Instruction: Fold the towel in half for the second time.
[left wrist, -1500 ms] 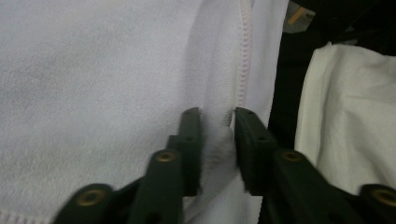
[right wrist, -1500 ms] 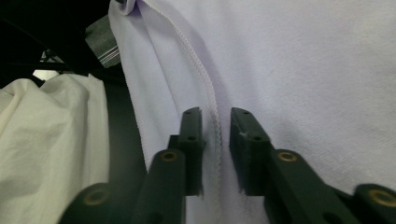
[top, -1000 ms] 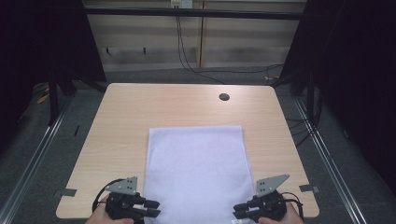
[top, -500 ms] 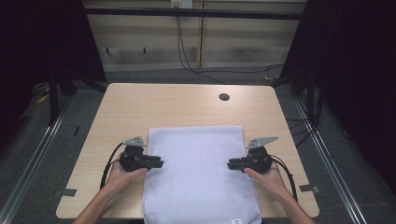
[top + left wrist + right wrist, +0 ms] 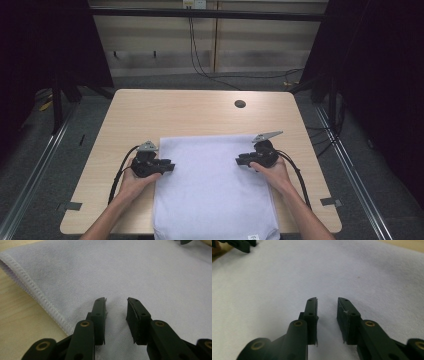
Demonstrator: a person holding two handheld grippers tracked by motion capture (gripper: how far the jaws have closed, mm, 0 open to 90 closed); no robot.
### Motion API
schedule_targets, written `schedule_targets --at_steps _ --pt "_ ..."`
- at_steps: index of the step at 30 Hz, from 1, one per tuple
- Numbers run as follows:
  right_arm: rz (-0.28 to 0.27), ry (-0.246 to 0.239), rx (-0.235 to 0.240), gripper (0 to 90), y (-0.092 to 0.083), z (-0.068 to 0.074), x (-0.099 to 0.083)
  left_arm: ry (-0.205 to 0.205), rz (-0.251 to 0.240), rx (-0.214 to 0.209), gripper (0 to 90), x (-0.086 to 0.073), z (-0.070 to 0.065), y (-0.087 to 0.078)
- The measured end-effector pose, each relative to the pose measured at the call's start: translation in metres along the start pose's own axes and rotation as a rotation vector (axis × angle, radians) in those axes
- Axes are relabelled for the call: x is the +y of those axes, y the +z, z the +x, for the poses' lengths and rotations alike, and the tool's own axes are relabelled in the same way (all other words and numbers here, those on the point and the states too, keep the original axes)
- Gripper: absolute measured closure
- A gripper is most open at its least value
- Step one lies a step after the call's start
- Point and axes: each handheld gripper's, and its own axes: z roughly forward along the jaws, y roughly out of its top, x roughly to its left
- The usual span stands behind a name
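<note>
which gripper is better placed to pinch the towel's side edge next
Left, though narrowly. The left gripper hangs open right beside the towel's stitched edge; the right gripper is open over plain cloth.

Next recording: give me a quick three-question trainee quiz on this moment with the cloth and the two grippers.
1. True or false: the left gripper has a fold of the white cloth pinched between its jaws.
2. Which sides of the cloth do the left gripper and right gripper stand at? A) both at the far edge B) one at each side edge C) both at the near edge
3. What small dark thing sits in the table beyond the cloth?

Key
1. False: the jaws stand apart over flat cloth.
2. B
3. A round dark hole.
</note>
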Motion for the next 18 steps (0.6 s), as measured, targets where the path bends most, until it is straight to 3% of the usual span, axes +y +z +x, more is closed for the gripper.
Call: schedule_targets --at_steps 4,9,15,18 --pt "0.013 0.003 0.012 68.5 -0.001 0.001 -0.002 -0.010 -0.005 -0.021 72.6 -0.003 0.003 -0.003" --pt "0.057 0.010 0.015 68.9 -0.006 0.016 -0.008 0.000 0.001 -0.056 76.5 -0.011 0.003 -0.009" --pt "0.076 0.002 0.053 72.9 -0.015 0.029 -0.021 0.047 0.029 -0.030 76.7 -0.020 -0.016 -0.019" --pt "0.079 -0.006 0.050 72.9 -0.018 0.033 -0.025 0.047 0.045 -0.049 76.7 -0.027 -0.026 -0.025"
